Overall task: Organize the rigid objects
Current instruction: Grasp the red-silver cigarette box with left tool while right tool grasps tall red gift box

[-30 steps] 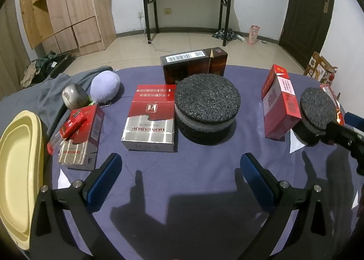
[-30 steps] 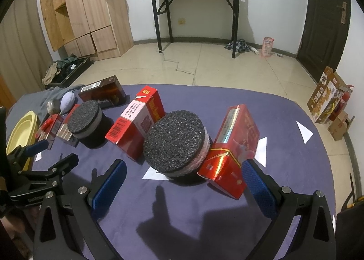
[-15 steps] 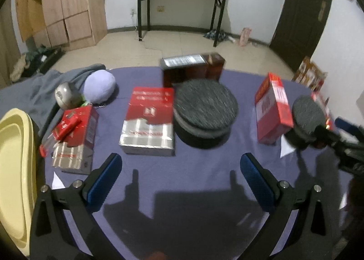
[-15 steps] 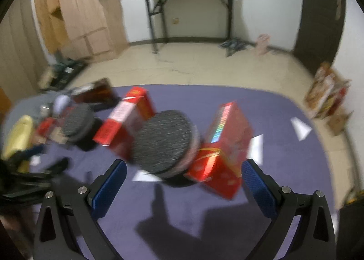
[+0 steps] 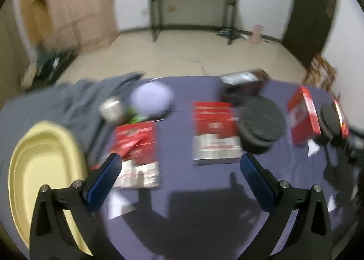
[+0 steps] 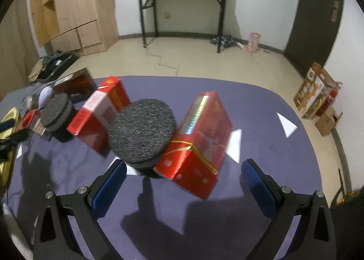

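Note:
My left gripper (image 5: 179, 171) is open above the purple tablecloth. Just past its left finger lies a small red and silver box (image 5: 136, 153); a larger red and silver box (image 5: 215, 135) lies flat ahead, with a black foam disc (image 5: 261, 121) to its right. Further right stand an upright red box (image 5: 303, 116) and a second disc (image 5: 328, 121). My right gripper (image 6: 182, 177) is open, close in front of a black foam disc (image 6: 142, 131) and a glossy red box (image 6: 200, 144). Another red box (image 6: 97, 114) leans left of that disc.
A yellow oval tray (image 5: 43, 169) sits at the left table edge, next to grey cloth (image 5: 75, 100), a metal ball (image 5: 111, 108) and a lilac soft ball (image 5: 151, 99). A dark brown box (image 6: 75, 83) lies at the back. White paper triangles (image 6: 286, 124) dot the cloth.
The left gripper has swung left, so the tray and small red box now fill its left side; its view is blurred. The right gripper has moved closer to the disc and glossy box.

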Demonstrator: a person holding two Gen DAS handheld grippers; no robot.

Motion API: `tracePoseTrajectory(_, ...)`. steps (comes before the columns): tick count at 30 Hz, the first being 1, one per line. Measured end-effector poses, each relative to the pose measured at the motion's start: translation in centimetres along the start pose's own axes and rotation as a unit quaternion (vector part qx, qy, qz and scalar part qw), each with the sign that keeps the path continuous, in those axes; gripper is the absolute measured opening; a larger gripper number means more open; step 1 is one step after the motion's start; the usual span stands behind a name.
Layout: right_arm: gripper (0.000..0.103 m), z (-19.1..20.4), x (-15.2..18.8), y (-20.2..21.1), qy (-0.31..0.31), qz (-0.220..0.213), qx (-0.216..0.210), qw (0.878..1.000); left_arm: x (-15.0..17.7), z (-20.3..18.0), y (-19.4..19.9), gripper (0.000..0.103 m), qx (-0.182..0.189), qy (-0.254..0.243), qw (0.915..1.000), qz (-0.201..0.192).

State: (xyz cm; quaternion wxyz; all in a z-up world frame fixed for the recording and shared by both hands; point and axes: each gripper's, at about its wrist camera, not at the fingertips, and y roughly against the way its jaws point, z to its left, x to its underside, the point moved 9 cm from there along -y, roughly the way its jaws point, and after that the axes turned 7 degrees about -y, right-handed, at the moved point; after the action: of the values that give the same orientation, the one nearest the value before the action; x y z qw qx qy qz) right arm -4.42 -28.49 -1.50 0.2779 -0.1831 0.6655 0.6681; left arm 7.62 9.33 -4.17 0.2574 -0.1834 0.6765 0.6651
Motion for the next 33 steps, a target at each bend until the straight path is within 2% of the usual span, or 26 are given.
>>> tracePoseTrajectory(3,0.103,-0.5,-0.1,-0.3,0.006,-0.001,0.034,0.999,0.3,3.2,1.0,0.103,0.007,0.049,0.9988,-0.007)
tracePoseTrajectory(5,0.103,0.0,0.2,-0.7,0.009,0.007,0.029,1.0,0.9,4.4,0.5,0.103,-0.003,0.045,0.999,-0.001)
tracePoseTrajectory(7,0.103,-0.1,0.4,-0.9,0.013,0.009,0.037,0.999,1.8,4.7,-1.1,0.103,-0.018,0.032,0.999,0.024)
tracePoseTrajectory(10,0.103,-0.2,0.4,-1.4,-0.003,0.011,0.023,1.0,2.0,4.4,-3.6,0.102,-0.024,0.048,0.9979,0.037)
tracePoseTrajectory(11,0.103,-0.4,0.4,-1.5,-0.015,0.013,0.014,1.0,2.2,4.7,-3.9,0.099,-0.023,0.048,0.998,0.034)
tracePoseTrajectory(13,0.103,-0.7,0.3,-1.6,-0.023,0.01,0.008,1.0,2.5,4.2,-4.6,0.086,-0.006,0.048,0.9984,0.028)
tracePoseTrajectory(14,0.103,-0.8,0.3,-1.4,-0.024,0.009,0.006,1.0,2.6,4.0,-4.6,0.072,-0.002,0.043,0.9985,0.034)
tracePoseTrajectory(15,0.103,-0.9,0.2,-1.2,-0.026,0.007,-0.001,1.0,2.5,4.0,-4.4,0.062,-0.003,0.041,0.9986,0.031)
tracePoseTrajectory(17,0.102,-0.9,0.1,-0.8,-0.031,0.004,-0.016,0.999,2.4,4.3,-3.9,0.06,0.005,0.048,0.9987,0.017)
tracePoseTrajectory(20,0.097,-1.1,0.0,-0.4,-0.038,-0.002,-0.03,0.999,2.5,4.5,-4.1,0.058,0.016,0.05,0.9985,0.019)
tracePoseTrajectory(22,0.093,-1.2,0.1,-0.4,-0.037,0.002,-0.031,0.999,2.7,4.0,-4.3,0.05,0.031,0.046,0.9982,0.024)
tracePoseTrajectory(25,0.085,-1.4,0.4,-0.5,-0.036,0.009,-0.033,0.999,2.6,4.3,-3.9,0.04,0.031,0.049,0.998,0.023)
tracePoseTrajectory(26,0.079,-1.3,0.5,-0.4,-0.035,0.012,-0.037,0.999,2.7,4.5,-4.0,0.036,0.035,0.056,0.9975,0.025)
tracePoseTrajectory(29,0.073,-1.1,0.5,-0.6,-0.032,0.018,-0.045,0.998,2.7,4.2,-4.0,0.036,0.041,0.061,0.9968,0.031)
tracePoseTrajectory(31,0.073,-1.1,0.6,-0.7,-0.03,0.022,-0.047,0.998,2.6,4.1,-3.8,0.036,0.032,0.058,0.9973,0.032)
tracePoseTrajectory(32,0.073,-1.1,0.7,-0.8,-0.029,0.025,-0.045,0.998,2.6,3.8,-3.7,0.04,0.03,0.055,0.9973,0.037)
tracePoseTrajectory(33,0.074,-1.1,0.6,-1.0,-0.028,0.026,-0.042,0.998,2.7,3.7,-3.7,0.051,0.03,0.054,0.9973,0.039)
